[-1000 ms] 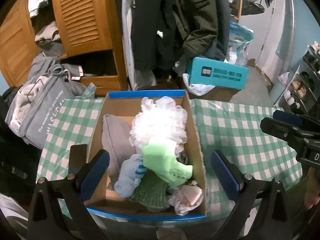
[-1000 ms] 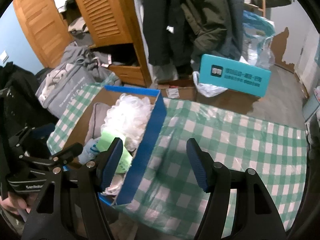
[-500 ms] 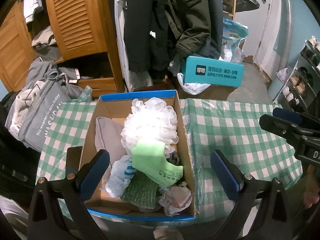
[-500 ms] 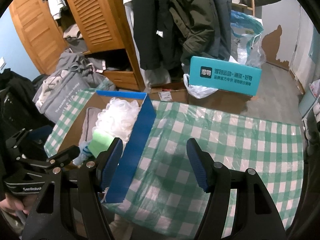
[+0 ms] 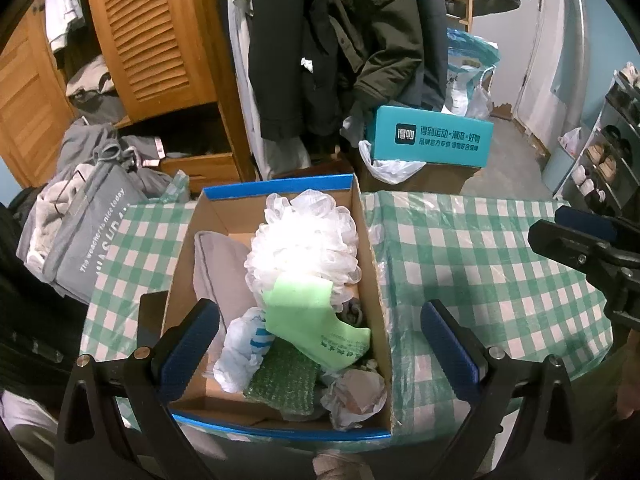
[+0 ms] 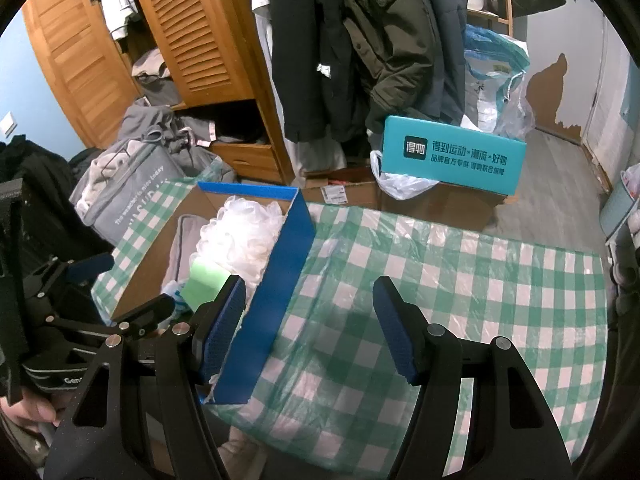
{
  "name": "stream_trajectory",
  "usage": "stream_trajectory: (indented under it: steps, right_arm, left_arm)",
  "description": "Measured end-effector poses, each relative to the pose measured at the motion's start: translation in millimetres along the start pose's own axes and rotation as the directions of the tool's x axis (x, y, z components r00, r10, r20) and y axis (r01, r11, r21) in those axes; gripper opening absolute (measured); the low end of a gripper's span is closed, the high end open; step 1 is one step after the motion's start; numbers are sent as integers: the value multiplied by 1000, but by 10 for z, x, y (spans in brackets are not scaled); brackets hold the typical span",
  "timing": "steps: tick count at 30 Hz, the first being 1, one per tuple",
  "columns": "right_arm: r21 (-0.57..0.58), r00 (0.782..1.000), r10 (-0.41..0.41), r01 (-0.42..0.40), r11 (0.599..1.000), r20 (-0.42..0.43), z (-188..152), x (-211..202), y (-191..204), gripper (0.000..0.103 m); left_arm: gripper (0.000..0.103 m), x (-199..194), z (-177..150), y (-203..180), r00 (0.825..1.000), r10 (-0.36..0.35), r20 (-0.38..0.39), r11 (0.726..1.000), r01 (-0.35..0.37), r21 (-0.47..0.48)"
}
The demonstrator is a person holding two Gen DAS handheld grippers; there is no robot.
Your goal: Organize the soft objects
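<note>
A blue-rimmed cardboard box (image 5: 182, 280) stands on the green checked table (image 5: 472, 264). It holds a white mesh bath puff (image 5: 304, 236), a light green foam piece (image 5: 310, 320), a grey cloth (image 5: 214, 268), a white-and-blue plastic bag (image 5: 242, 348), green bubble wrap (image 5: 284, 380) and a crumpled wad (image 5: 356, 392). My left gripper (image 5: 318, 350) hangs open above the box's near end, with nothing between its fingers. My right gripper (image 6: 308, 328) is open over the box's right wall (image 6: 276, 292) and the tablecloth (image 6: 460, 280), empty. The puff (image 6: 236, 236) and foam (image 6: 204, 284) show there too.
A teal carton (image 5: 430, 138) sits on a brown box beyond the table, with plastic bags beside it. Coats hang at the back next to a wooden louvred wardrobe (image 5: 152, 32). A grey tote bag (image 5: 84, 224) with clothes lies left. A shoe rack (image 5: 608, 152) stands right.
Both views have pulled back and tilted up slightly, so the box and table sit lower and smaller in view. Both grippers stay open and nothing in the box has moved.
</note>
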State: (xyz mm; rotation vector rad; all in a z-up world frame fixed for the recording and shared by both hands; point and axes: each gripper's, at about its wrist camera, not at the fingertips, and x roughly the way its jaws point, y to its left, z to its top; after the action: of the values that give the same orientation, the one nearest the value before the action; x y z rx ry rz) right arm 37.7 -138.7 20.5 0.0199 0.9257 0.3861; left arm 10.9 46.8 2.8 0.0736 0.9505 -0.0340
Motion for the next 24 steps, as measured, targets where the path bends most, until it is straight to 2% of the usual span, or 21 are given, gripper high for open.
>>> stream_trajectory:
  steps: [24]
  right_arm:
    - [-7,1000,1,-1,1000,0,15,-16,24,65]
  left_arm:
    - [102,-16,0,1,1000,8,4,1000,-8,9]
